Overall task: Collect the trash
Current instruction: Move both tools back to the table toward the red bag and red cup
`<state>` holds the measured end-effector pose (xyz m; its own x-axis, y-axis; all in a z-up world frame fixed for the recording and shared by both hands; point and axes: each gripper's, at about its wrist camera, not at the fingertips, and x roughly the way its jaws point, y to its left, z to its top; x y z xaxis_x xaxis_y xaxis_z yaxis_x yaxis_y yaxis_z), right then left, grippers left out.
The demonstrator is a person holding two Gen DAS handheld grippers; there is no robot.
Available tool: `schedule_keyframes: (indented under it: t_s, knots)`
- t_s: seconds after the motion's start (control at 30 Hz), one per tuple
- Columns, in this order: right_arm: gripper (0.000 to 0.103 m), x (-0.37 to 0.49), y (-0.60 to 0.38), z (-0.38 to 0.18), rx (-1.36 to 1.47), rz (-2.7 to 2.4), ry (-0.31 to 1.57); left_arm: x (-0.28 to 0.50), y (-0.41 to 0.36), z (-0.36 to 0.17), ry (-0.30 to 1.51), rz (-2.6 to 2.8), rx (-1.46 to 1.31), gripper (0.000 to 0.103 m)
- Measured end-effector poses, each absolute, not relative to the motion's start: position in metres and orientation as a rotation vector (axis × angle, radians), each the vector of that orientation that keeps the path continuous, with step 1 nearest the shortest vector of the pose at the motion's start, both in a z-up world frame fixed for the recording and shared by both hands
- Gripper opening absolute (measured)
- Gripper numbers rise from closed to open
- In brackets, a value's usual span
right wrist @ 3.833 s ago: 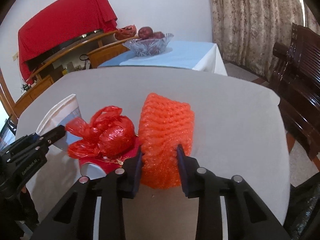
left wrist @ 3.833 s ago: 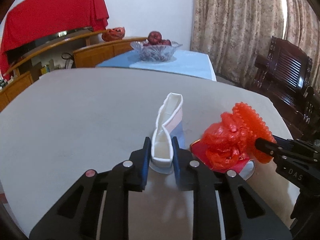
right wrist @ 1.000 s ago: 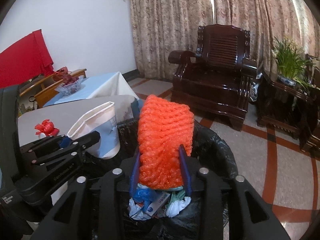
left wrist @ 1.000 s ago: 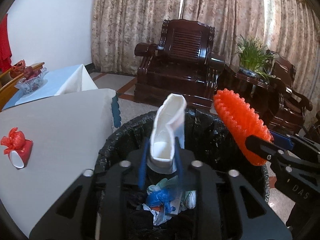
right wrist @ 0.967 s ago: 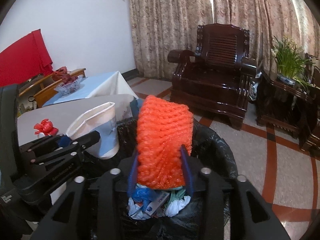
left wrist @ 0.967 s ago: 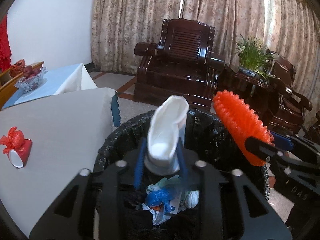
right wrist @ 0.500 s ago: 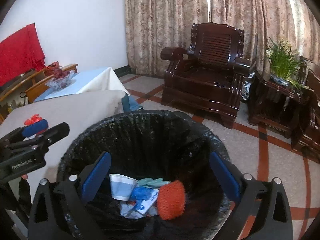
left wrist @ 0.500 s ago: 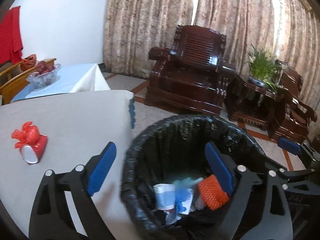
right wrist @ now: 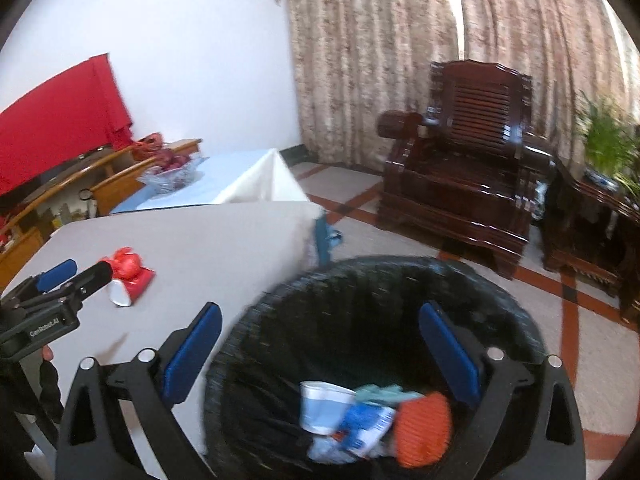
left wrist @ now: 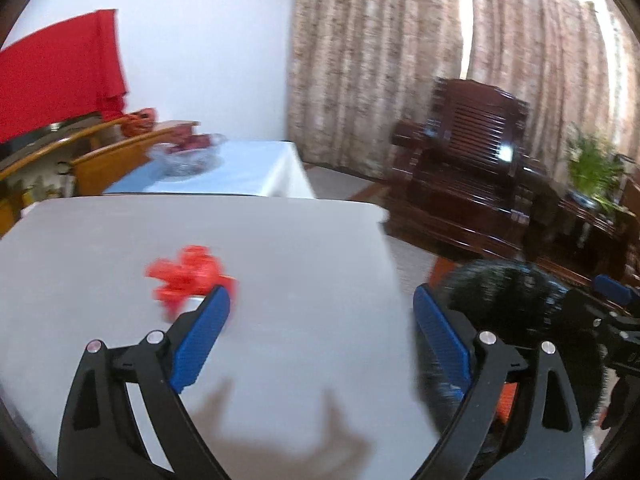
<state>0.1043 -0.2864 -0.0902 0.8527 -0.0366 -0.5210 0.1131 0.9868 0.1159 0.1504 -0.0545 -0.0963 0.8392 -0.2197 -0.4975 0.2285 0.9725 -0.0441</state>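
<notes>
Bench (left wrist: 280,264), grey top, takes up most of the left wrist view. Black-lined trash bin (right wrist: 400,280) stands just beside its edge, below the right gripper (right wrist: 320,352). In the bin: white-and-blue paper cup (right wrist: 320,400), orange mesh wad (right wrist: 424,428), blue-and-white wrappers (right wrist: 368,424). Left on the bench: red bag (left wrist: 184,272) sitting on a tipped red cup (right wrist: 128,286), near the left gripper's (left wrist: 320,340) left finger. Both grippers spread wide, jaws have just been opening, nothing between the pads. Left view is motion-blurred, the bin only a dark smear at right.
</notes>
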Motion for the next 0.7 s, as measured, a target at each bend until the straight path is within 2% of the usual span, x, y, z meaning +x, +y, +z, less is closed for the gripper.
schedule_keyframes:
  t_s: [0.4,0.7]
  knots:
    - [0.097,0.161,-0.189,-0.086,0.118,0.093,0.505,0.167,0.062,-0.093,0.505,0.009,0.001,0.09]
    - [0.097,0.211,-0.12,-0.099,0.11,0.174,0.521,0.189,0.109,-0.105,0.531,0.079,-0.03,0.09]
